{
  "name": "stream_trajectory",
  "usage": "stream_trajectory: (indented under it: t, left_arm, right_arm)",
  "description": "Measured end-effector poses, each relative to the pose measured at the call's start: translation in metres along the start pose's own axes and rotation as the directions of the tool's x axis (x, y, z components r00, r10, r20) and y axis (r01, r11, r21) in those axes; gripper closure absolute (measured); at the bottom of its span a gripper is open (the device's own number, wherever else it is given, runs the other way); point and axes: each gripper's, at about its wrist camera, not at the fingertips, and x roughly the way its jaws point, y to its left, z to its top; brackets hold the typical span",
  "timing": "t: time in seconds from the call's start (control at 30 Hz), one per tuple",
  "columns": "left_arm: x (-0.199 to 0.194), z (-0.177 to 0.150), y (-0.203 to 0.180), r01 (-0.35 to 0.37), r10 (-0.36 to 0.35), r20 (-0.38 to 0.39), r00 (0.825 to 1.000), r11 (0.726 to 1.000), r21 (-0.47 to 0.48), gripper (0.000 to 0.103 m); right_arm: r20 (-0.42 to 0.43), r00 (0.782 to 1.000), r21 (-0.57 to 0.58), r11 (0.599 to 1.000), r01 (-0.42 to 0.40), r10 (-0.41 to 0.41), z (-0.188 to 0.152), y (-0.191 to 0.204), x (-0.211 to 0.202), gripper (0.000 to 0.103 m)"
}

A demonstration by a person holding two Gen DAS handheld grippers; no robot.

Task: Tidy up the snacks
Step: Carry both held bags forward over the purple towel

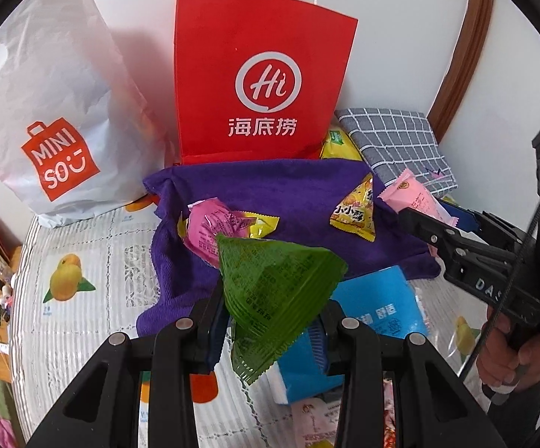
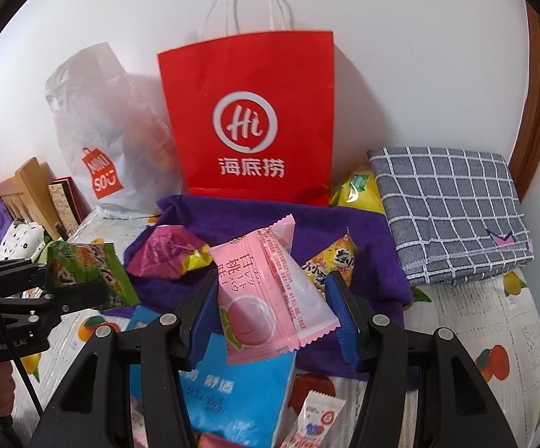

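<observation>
My left gripper (image 1: pixel 270 321) is shut on a green triangular snack packet (image 1: pixel 277 287) and holds it above the table; the packet also shows in the right wrist view (image 2: pixel 87 272). My right gripper (image 2: pixel 270 317) is shut on a pink peach snack packet (image 2: pixel 266 298), also seen in the left wrist view (image 1: pixel 415 201). A purple cloth (image 1: pixel 270 186) lies in front of a red paper bag (image 1: pixel 262 89) and carries a magenta-yellow packet (image 1: pixel 214 227) and a yellow triangular packet (image 1: pixel 356 209). The bag also shows in the right wrist view (image 2: pixel 247 112).
A white MINISO plastic bag (image 1: pixel 49 112) stands left of the red bag. A folded grey checked towel (image 2: pixel 453 212) lies at the right, with a yellow packet (image 2: pixel 356 190) beside it. A blue tissue pack (image 2: pixel 232 384) and small sachets (image 2: pixel 318 422) lie on the fruit-print tablecloth (image 1: pixel 83 261).
</observation>
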Motion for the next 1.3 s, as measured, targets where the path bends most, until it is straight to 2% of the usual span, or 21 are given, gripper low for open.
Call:
stream_trajectory:
  t: [0.17, 0.43, 0.63, 0.83, 1.13, 1.3]
  left_arm:
    - [0.015, 0.000, 0.013, -0.015, 0.015, -0.026, 1.000, 1.000, -0.008, 0.068]
    - [0.033, 0.008, 0.026, 0.032, -0.034, -0.040, 0.999, 0.997, -0.064, 0.068]
    - [0.051, 0.019, 0.021, 0.062, -0.067, -0.059, 0.996, 0.994, -0.085, 0.068]
    - [0.072, 0.034, 0.012, 0.080, -0.086, -0.072, 0.994, 0.993, -0.092, 0.067]
    - [0.092, 0.036, -0.008, 0.081, -0.084, -0.087, 0.993, 0.996, -0.038, 0.067]
    - [0.101, 0.034, -0.005, 0.100, -0.106, -0.102, 0.989, 0.993, -0.056, 0.067]
  right_arm:
    - [-0.021, 1.000, 0.072, 0.997, 0.002, -0.001, -0.001, -0.020, 0.019, 0.047]
    - [-0.024, 0.999, 0.121, 0.992, 0.027, -0.024, 0.001, -0.045, 0.030, 0.047]
    - [-0.069, 0.997, 0.082, 0.995, 0.050, -0.045, -0.006, -0.043, 0.050, 0.047]
    - [-0.093, 0.994, 0.091, 0.994, 0.062, -0.054, -0.009, -0.046, 0.067, 0.047]
    - [-0.134, 0.989, 0.098, 0.993, 0.069, -0.056, -0.018, -0.051, 0.087, 0.047]
    - [-0.148, 0.987, 0.106, 0.992, 0.073, -0.056, -0.021, -0.053, 0.090, 0.046]
